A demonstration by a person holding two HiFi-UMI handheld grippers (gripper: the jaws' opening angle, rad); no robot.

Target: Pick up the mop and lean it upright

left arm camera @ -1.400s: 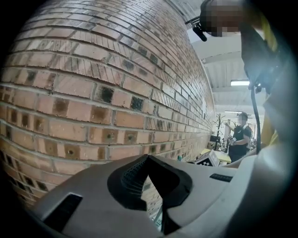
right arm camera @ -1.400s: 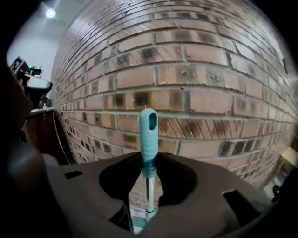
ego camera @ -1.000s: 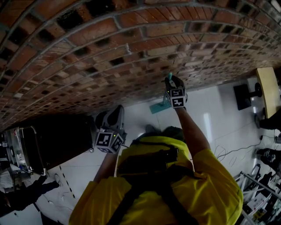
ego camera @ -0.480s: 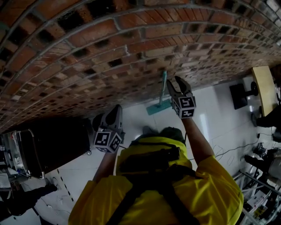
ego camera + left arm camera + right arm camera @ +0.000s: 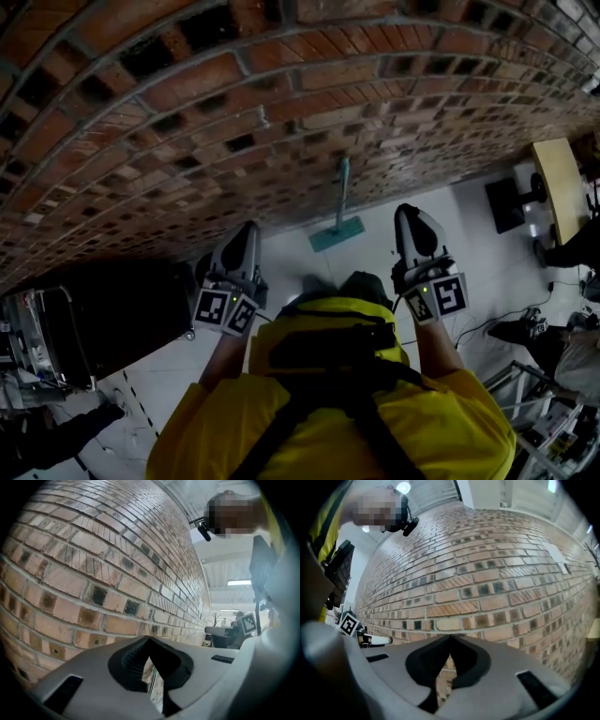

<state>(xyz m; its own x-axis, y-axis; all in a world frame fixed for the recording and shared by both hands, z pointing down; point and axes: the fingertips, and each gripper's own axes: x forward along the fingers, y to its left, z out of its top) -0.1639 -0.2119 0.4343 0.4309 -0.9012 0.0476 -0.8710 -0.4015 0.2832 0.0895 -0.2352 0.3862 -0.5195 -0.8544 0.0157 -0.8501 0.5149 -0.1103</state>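
The mop stands upright against the brick wall (image 5: 187,112), its teal handle (image 5: 343,187) rising from a flat teal head (image 5: 336,235) on the white floor. Neither gripper touches it. My right gripper (image 5: 410,216) is to the mop's right and nearer me, jaws shut with nothing between them. My left gripper (image 5: 247,231) is to the mop's left, also shut and empty. In the left gripper view the jaws (image 5: 149,639) meet in front of the bricks. The right gripper view shows the same: shut jaws (image 5: 450,637) with only brick wall beyond.
A black wheeled case (image 5: 122,309) stands at the left by the wall. At the right there is a wooden tabletop (image 5: 555,187), a black stand (image 5: 511,202) and cables on the floor (image 5: 497,323). Open white floor lies between the grippers and the wall.
My right gripper let go of the mop handle, pulled back toward me and to the right, and shut. The mop stays leaning on the wall. The left gripper barely moved.
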